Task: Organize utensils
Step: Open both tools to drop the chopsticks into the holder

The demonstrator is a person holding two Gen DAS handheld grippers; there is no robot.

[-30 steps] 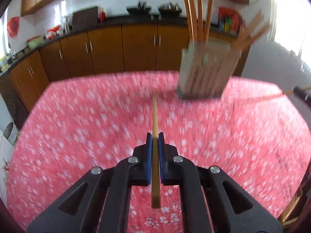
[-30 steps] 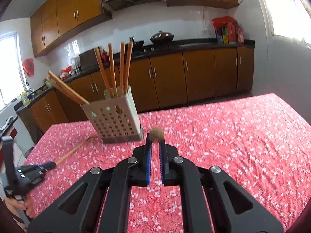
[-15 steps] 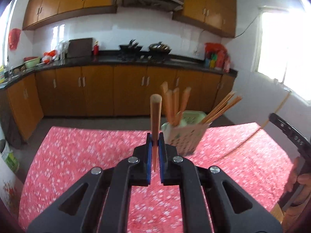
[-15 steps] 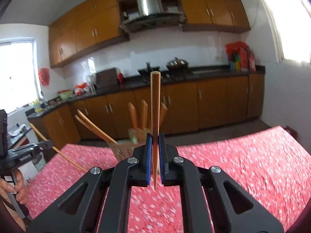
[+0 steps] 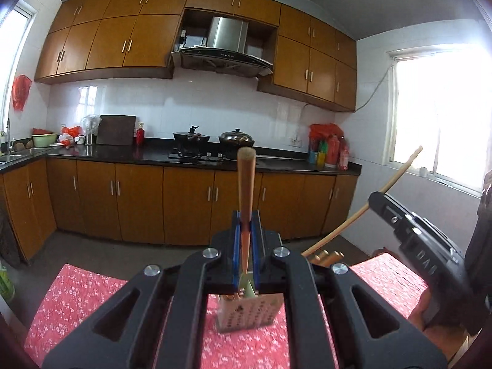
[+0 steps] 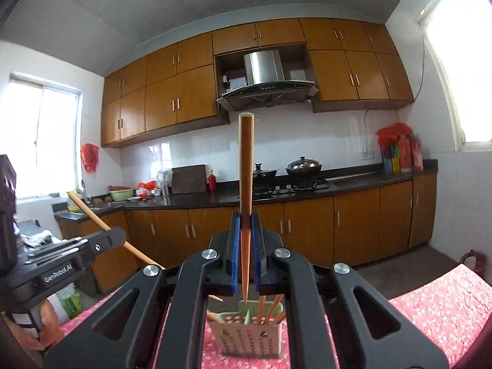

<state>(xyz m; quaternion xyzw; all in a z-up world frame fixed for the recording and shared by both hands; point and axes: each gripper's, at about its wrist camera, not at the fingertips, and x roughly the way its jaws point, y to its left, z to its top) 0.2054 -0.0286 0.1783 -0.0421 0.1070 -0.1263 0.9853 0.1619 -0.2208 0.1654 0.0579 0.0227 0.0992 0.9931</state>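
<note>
Two chopsticks are in your grip, one in each tool. Your left hand-held gripper [image 5: 246,240] is clamped tight on a wooden chopstick [image 5: 246,181] that stands upright at the centre of the left wrist view, thick end up and tapered tip down between the blue pads. Your right hand-held gripper [image 6: 245,246] is likewise closed on its own chopstick [image 6: 246,166], upright at mid-frame, with its point hanging just above the perforated utensil holder [image 6: 249,338]. That holder stands low in the centre of both views on the surface with the red floral cloth [image 6: 436,304], partly hidden behind the gripper fingers, with several chopsticks already standing in it. In the left wrist view your right tool shows at the right edge, its chopstick slanting towards the upper right.
</note>
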